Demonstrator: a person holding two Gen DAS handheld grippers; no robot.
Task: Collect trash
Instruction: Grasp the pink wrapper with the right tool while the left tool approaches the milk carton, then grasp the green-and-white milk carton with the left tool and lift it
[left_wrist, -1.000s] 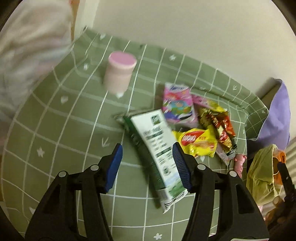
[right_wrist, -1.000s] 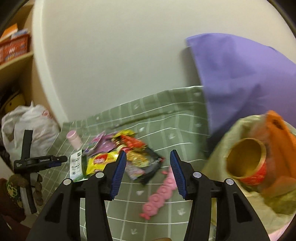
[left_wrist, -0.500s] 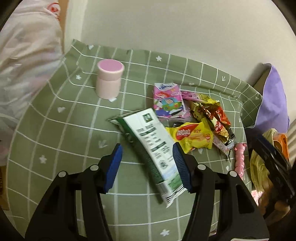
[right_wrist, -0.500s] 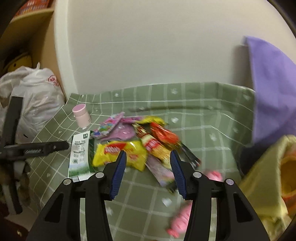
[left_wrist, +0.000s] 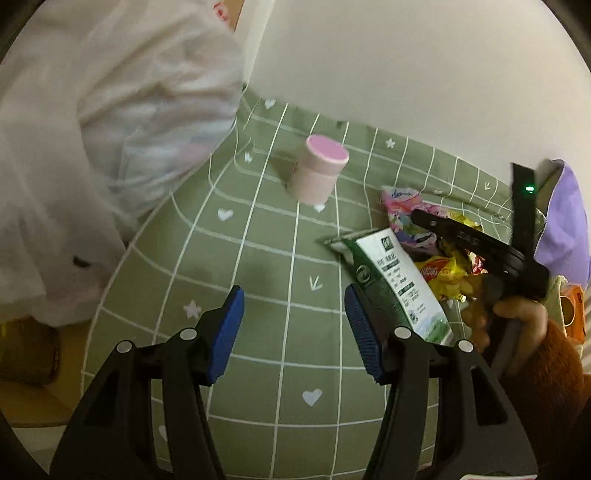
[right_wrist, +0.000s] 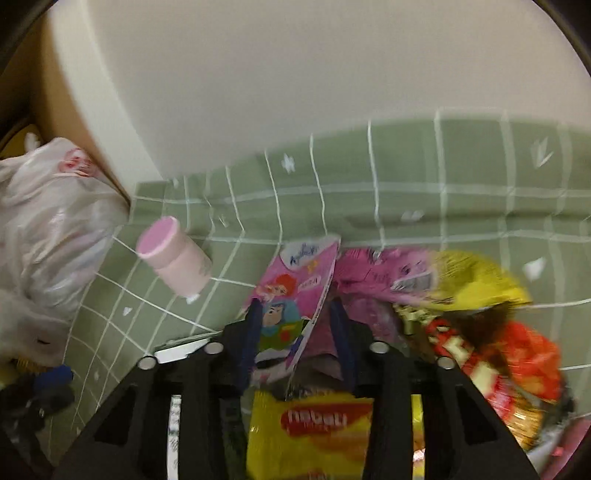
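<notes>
The right gripper (right_wrist: 295, 325) has just been closing over the heap of snack wrappers, and the pink cartoon wrapper (right_wrist: 291, 291) stands between its jaws; the picture is blurred, so whether the pads already press on it cannot be told. From the right wrist view, that wrapper reaches toward 12 o'clock from the fingers, a yellow packet (right_wrist: 314, 435) lies under the gripper at 6 o'clock, and a red and gold wrapper (right_wrist: 509, 354) sits at 3 o'clock. A pink capped bottle (right_wrist: 173, 258) stands apart from the heap at 10 o'clock on the green checked cloth (right_wrist: 443, 184), with a white plastic bag (right_wrist: 51, 221) beyond it at 9 o'clock.

The left gripper (left_wrist: 293, 325) hangs released over bare cloth, nothing between its blue pads. In its view a green and white carton (left_wrist: 399, 280) lies flat at 3 o'clock, just beside the right-hand finger. The person's hand (left_wrist: 517, 317) on the other gripper shows at 3 o'clock, in a rust-coloured sleeve (left_wrist: 554, 369)
</notes>
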